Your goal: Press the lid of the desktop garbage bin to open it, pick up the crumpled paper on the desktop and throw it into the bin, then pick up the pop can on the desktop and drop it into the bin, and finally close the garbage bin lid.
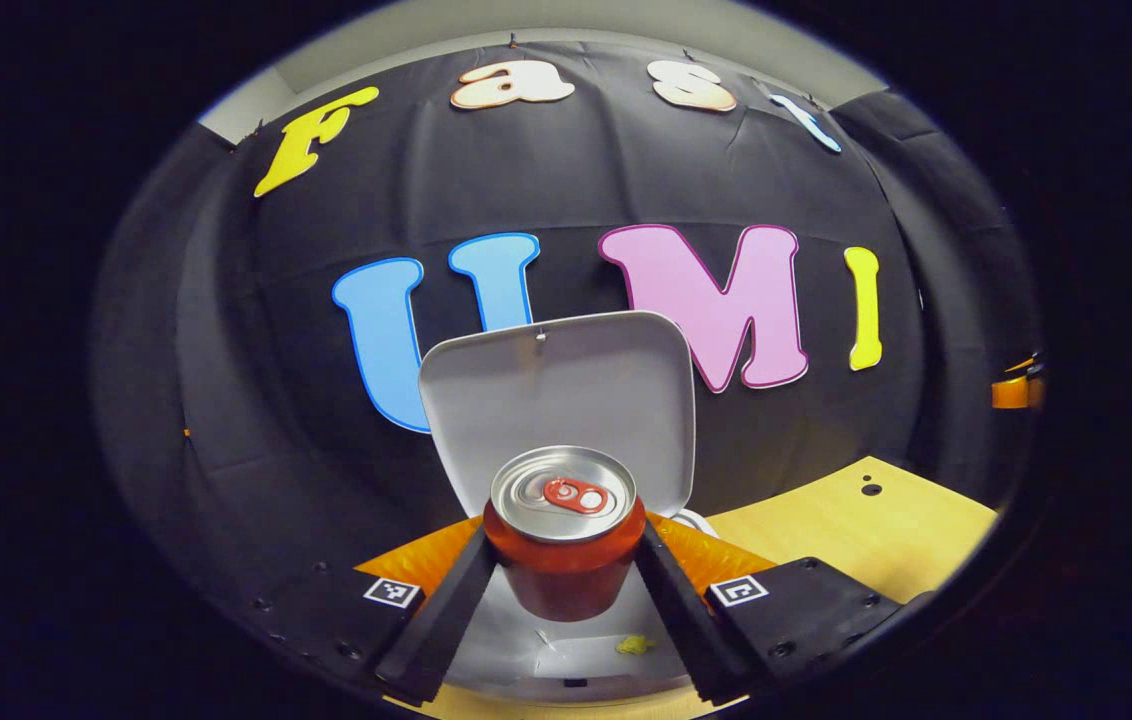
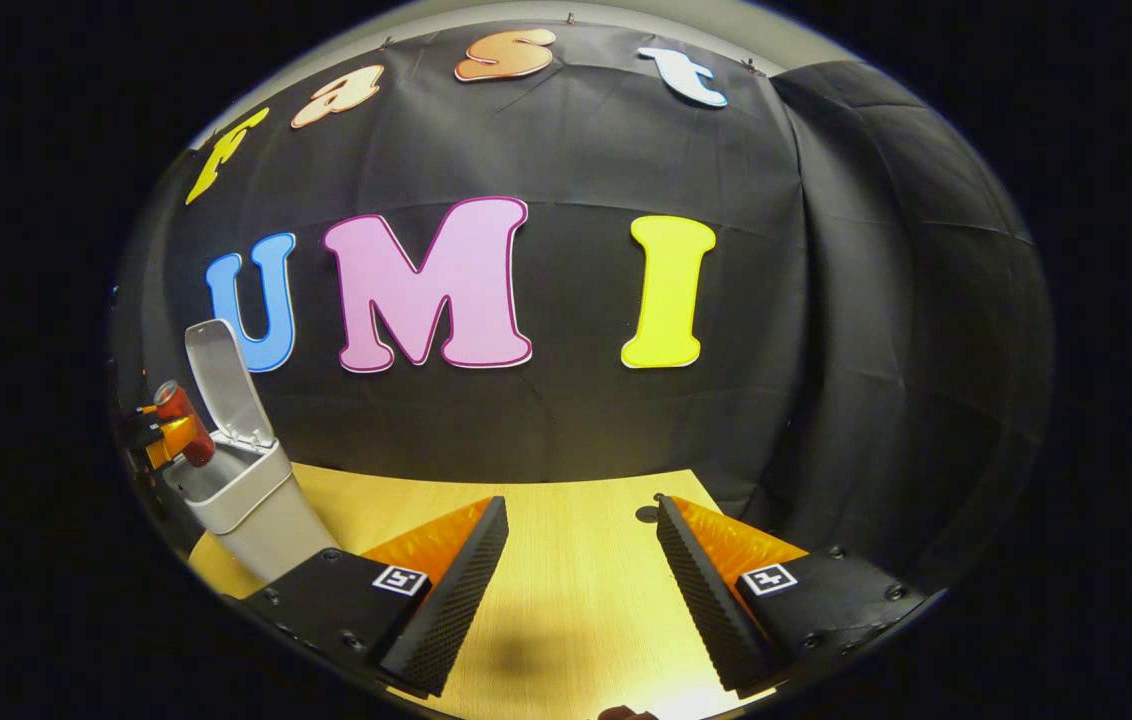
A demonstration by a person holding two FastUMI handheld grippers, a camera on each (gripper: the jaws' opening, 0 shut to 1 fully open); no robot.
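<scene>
In the left gripper view we see the left gripper (image 1: pixel 566 580) pinching the pop can (image 1: pixel 564 530) upright, one finger pressed against each side of its body. The can hangs over the mouth of the garbage bin (image 1: pixel 566 660), whose pale interior shows below it between the fingers. Something pale and crumpled lies down in there with a small yellowish scrap on it — we take it for the crumpled paper (image 1: pixel 581 650), though we cannot be sure. The lid (image 1: pixel 556 400) stands raised behind the can, hinged at the far side. The wooden desktop (image 1: pixel 856 530) runs off to the right.

In the right gripper view the right gripper (image 2: pixel 581 590) hovers over the bare desktop (image 2: pixel 566 560) with its fingers spread wide and nothing between them. Far off at the left edge stands the garbage bin (image 2: pixel 246 510) with its lid (image 2: pixel 226 385) tipped up, and the pop can (image 2: pixel 181 420) is held just above its opening by the other gripper.

We judge the step in hand to be the dropping of the can: the lid is open and the can sits over the opening. The next move calls for spreading the left fingers so the can falls clear of the rim — then lifting away and pushing the lid down from behind until it shuts.
</scene>
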